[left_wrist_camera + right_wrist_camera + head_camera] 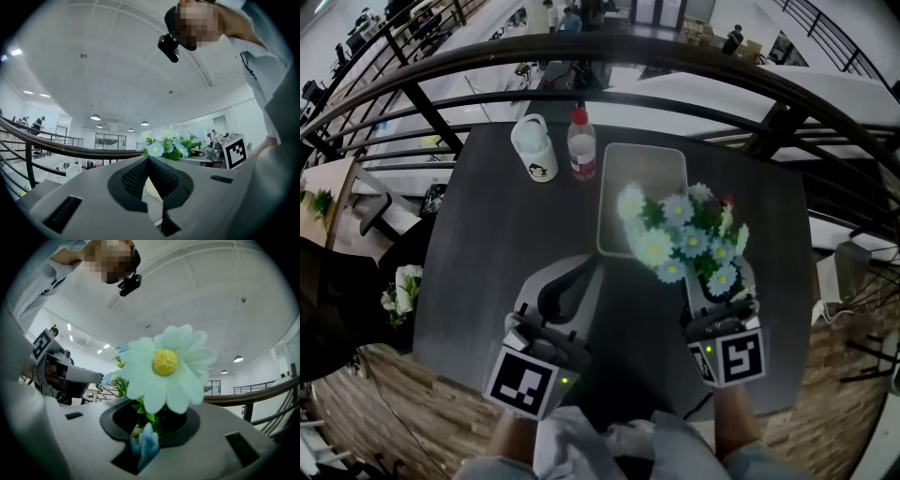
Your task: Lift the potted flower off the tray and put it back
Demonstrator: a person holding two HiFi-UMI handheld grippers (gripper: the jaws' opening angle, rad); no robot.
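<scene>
- A white jug [534,148] stands on the dark bench [487,234], left of the tray's [602,202] far end.
- A red-capped bottle [581,143] stands just beside the tray's far left corner.
- The left gripper [149,162] sits near the tray's near left corner, its jaws pressed together with nothing between them.
- The potted flower [684,234] overlaps the tray's near right corner and spreads past its right edge; its pot is hidden under the blooms.
- The right gripper [150,422], nearest of the tray, is partly closed on the plant's stems and leaves.
</scene>
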